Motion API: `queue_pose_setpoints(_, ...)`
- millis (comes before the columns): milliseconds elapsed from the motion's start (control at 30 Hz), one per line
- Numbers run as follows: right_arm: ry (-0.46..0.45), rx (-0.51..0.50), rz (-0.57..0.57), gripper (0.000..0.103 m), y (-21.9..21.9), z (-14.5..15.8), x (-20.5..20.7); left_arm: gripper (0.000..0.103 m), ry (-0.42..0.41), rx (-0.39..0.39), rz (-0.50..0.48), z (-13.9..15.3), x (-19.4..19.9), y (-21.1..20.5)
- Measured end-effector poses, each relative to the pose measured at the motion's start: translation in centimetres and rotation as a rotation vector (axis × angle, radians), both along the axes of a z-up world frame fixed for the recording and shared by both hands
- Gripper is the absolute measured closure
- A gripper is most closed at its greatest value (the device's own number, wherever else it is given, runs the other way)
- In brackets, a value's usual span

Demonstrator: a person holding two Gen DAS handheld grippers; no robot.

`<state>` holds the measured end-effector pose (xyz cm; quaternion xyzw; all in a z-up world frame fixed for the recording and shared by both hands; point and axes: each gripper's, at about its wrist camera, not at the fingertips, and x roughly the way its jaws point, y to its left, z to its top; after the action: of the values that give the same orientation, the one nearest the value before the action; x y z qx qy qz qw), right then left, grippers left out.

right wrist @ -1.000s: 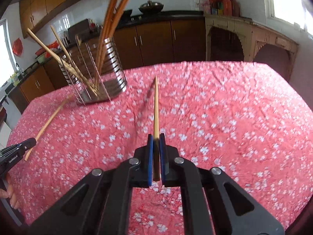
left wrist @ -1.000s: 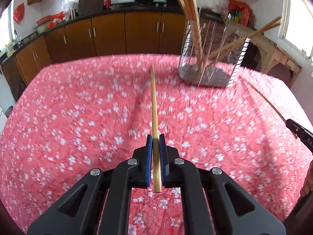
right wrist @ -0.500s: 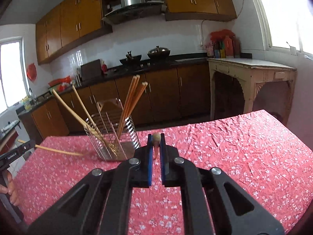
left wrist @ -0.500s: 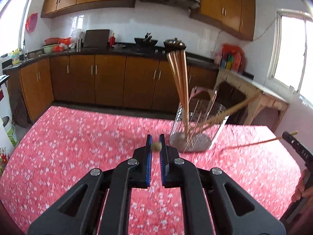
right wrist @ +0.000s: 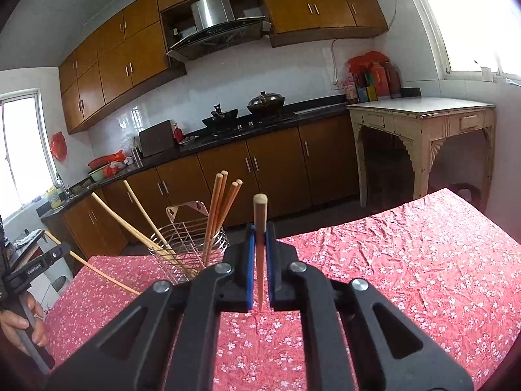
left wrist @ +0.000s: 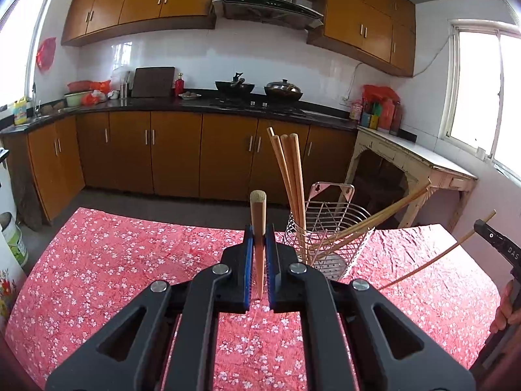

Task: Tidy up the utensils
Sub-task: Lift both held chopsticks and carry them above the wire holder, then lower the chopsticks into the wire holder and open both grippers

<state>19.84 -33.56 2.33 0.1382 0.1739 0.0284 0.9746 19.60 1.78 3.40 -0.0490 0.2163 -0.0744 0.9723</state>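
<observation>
My left gripper (left wrist: 258, 238) is shut on a wooden chopstick (left wrist: 258, 218) that points up and forward. My right gripper (right wrist: 259, 238) is shut on another wooden chopstick (right wrist: 260, 221), tilted the same way. A wire utensil holder (left wrist: 329, 238) stands on the red flowered tablecloth (left wrist: 114, 260), ahead and right of the left gripper, with several chopsticks (left wrist: 291, 169) in it. In the right wrist view the holder (right wrist: 189, 238) is ahead and left. The right gripper shows at the left view's right edge (left wrist: 498, 244); the left gripper shows at the right view's left edge (right wrist: 39, 264).
Brown kitchen cabinets (left wrist: 176, 153) with a black counter run behind the table. A cream side table (right wrist: 423, 123) stands at the right. The cloth-covered table's far edge (right wrist: 358, 224) lies just beyond the holder.
Both grippers have lifted and tilted up from looking down at the table. Each held chopstick now points up and forward. The holder has dropped lower in both views.
</observation>
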Motion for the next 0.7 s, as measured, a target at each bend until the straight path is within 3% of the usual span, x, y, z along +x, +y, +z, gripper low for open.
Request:
queue_pose_setpoints(200,-0.038,0.034,0.042,0.096,-0.1,2.9,-0.8,0.096,-0.037,-0.006,-0.011,1.7,-0.8,-0.1)
queue_pose_setpoints(467,-0.129,0.142,0.150,0.096,0.1,9.8,-1.8,0.096,-0.156,-0.041,-0.104,8.3,-3.6,-1.7)
queue_pose_setpoints(700,-0.222,0.078,0.137,0.096,2.9,13.8,-0.3,0.096,-0.258,-0.084,-0.081,12.4,-2.6,-3.6)
